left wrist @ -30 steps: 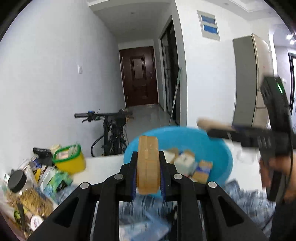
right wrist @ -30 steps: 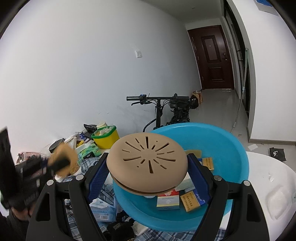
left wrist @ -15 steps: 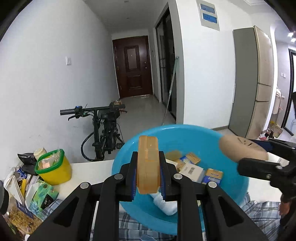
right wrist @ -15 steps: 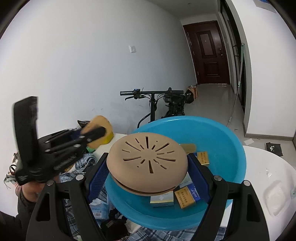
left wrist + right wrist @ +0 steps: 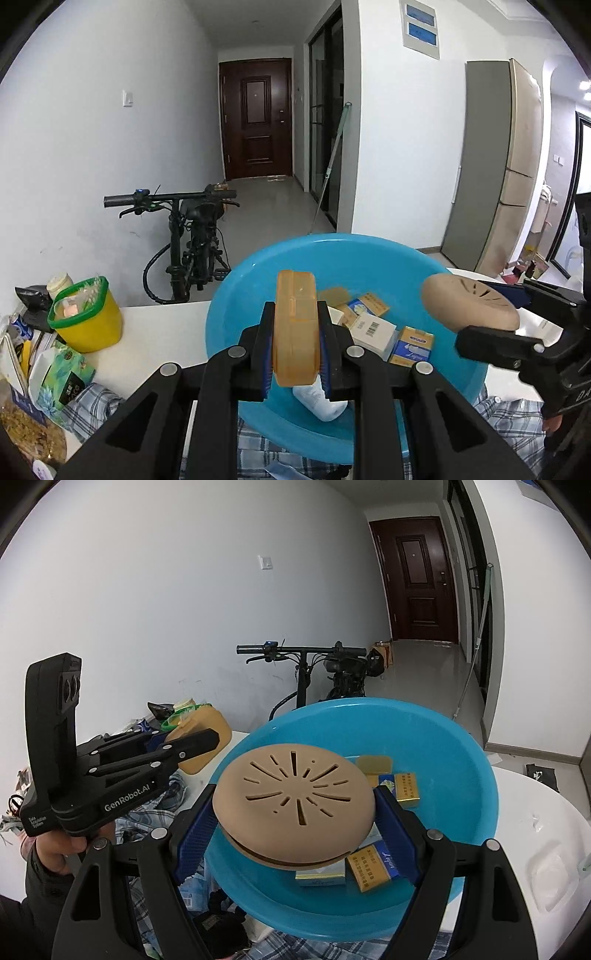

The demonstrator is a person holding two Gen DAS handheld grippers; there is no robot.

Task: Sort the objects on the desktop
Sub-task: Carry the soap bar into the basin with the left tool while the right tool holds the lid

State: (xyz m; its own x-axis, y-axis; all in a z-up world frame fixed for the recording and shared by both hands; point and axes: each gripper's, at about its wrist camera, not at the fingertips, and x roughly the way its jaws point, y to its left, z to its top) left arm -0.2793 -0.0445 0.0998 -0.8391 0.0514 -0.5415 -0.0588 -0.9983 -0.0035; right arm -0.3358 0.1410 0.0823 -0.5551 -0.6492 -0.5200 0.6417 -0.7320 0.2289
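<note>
Blue plastic basin (image 5: 258, 280) was where all of it was headed, and I had both hands loaded over it. My left gripper (image 5: 295, 350) was clamped narrow on an orange translucent case (image 5: 295, 328) held on edge above the basin's near rim. My right gripper (image 5: 295, 812) had its jaws spread wide around a tan slotted disc (image 5: 293, 801), pads pressing its sides, over the middle of the basin.

Progress-wise I'd call it partway. Several small boxes (image 5: 373, 866) and a white bottle (image 5: 319, 400) already lay in the basin's bottom. Neither thing I held was let go yet. Plenty was left, too: a yellow tub (image 5: 88, 317), a green packet (image 5: 61, 376) and other clutter crowded the table's (image 5: 162, 332) far left corner, on and around checked cloth (image 5: 92, 402).
</note>
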